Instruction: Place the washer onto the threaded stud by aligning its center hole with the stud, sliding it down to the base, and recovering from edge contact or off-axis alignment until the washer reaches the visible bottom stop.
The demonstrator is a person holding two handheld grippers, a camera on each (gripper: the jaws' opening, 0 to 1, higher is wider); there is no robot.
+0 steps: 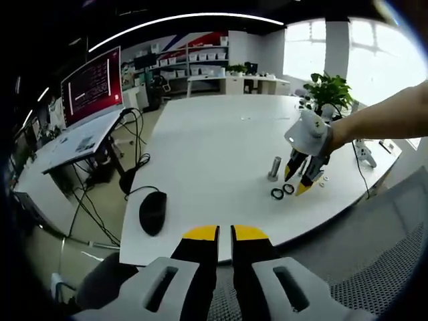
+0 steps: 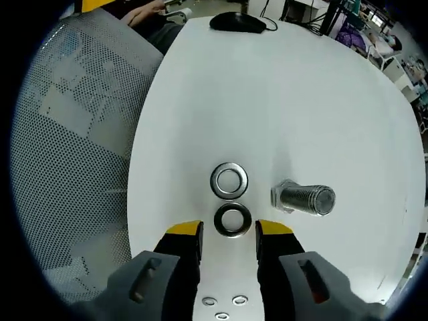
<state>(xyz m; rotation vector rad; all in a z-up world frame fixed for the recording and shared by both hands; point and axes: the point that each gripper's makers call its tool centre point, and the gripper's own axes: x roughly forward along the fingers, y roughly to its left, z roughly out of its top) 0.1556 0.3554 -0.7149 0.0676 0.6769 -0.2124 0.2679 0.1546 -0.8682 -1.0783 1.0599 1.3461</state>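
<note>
Right gripper (image 2: 228, 237): jaws spread apart, holding nothing, yellow tips poised over the white table (image 2: 307, 93) with the near washer (image 2: 233, 220) sitting just ahead of the gap between them, flat on the surface and not touched by either tip. A second, brighter washer (image 2: 229, 180) lies flat just beyond the first, close beside it but apart. The threaded stud (image 2: 304, 198) stands upright on its hex base a little to the right of both washers, its top bare; no washer on it yet. Judging by the spread and the aim, this gripper is lined up to close on the near washer, and the jaws are wide enough to take it by its rim. A few small washers (image 2: 225, 301) lie near the table edge, under the gripper body. Left gripper (image 1: 224, 233): tips nearly together with a thin slit between, grasping nothing, held back off the table's near edge, well away from the work, probably parked to keep clear. From its view the right gripper, with a person's forearm (image 1: 381, 117) behind it, hangs over the two rings, stud just beside them. A black mouse (image 1: 152, 212) rests near the table edge; a mesh chair (image 2: 73, 120) stands alongside.
</note>
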